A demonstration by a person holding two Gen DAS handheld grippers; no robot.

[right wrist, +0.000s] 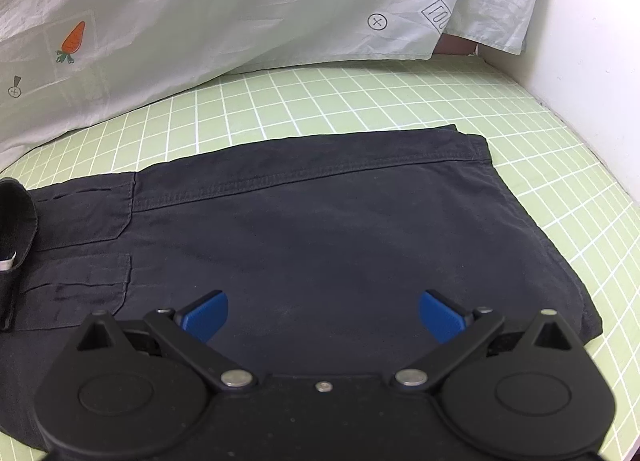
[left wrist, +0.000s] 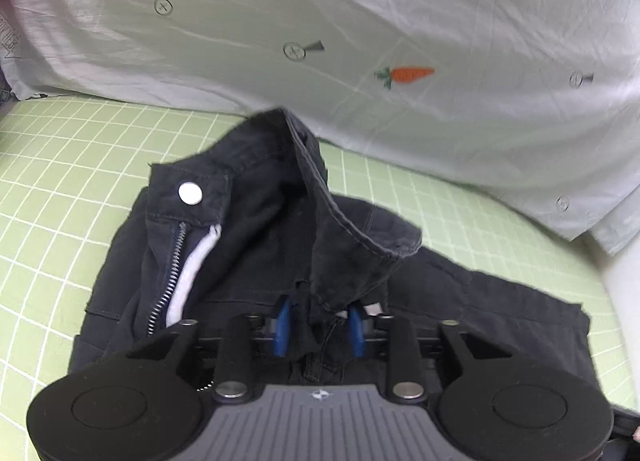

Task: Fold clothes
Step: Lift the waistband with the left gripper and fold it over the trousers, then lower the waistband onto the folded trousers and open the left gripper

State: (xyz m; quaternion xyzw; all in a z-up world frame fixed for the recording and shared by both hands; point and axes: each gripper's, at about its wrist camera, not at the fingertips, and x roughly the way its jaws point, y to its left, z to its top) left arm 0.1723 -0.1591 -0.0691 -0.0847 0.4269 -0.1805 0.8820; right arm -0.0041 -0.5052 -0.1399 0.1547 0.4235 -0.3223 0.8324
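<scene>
Green grid-pattern mat [right wrist: 360, 101] covers the work surface; a pale sheet printed with carrots [left wrist: 360, 21] hangs along its far edge.

Black trousers [right wrist: 320, 229] lie on the mat, folded, long axis running left–right across both views. Leg end sits flat and smooth below the right gripper [right wrist: 324, 319]; waist end, with white snap button [left wrist: 190, 193] and open zipper [left wrist: 168, 281], lies under the left gripper [left wrist: 320, 327].

A flap of the waistband [left wrist: 340, 229] stands up off the pile, rising straight ahead of the left tongs.

Left tongs: narrow gap, a bunch of black cloth between the blue pads [left wrist: 282, 325]. Whether the pads press on it cannot be told; the cloth drapes over them.

Right tongs: spread wide, nothing between them, hovering just above the leg fabric.

Judgement: the left hand is the nearer one to the raised flap. The next move turns on laying that flap down along the long axis, toward the legs.
</scene>
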